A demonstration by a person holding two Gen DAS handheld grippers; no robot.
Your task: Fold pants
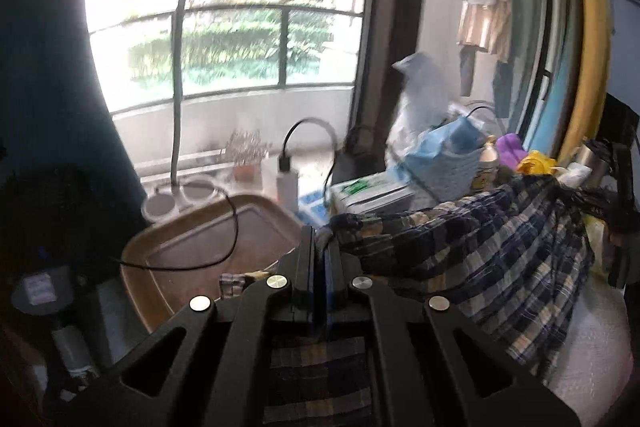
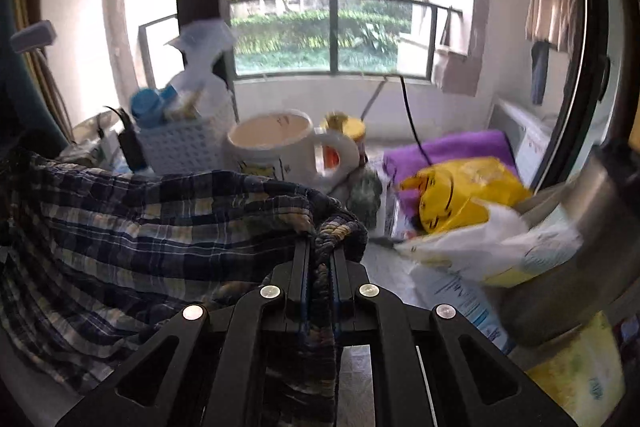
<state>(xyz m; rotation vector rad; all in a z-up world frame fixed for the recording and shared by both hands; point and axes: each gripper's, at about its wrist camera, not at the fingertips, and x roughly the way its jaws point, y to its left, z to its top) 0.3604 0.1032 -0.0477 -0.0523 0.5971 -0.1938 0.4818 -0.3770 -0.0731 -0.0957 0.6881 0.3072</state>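
Observation:
The pants [image 1: 492, 247] are navy, white and tan plaid cloth. My left gripper [image 1: 320, 239] is shut on one edge of them; the cloth stretches right from its fingers and hangs below. In the right wrist view my right gripper [image 2: 320, 247] is shut on a bunched edge of the same pants [image 2: 132, 223], which spread left and sag down. Both grippers hold the pants lifted in the air in front of cluttered surfaces. The right gripper shows dimly at the far right of the left wrist view [image 1: 618, 223].
A brown tray [image 1: 200, 247] with a black cable lies under the left gripper. A white charger [image 1: 287, 183], a white basket [image 1: 452, 167], a large mug [image 2: 280, 147], a purple cloth [image 2: 460, 147], a yellow bag [image 2: 460, 199] and a steel pot [image 2: 580, 239] crowd the area ahead.

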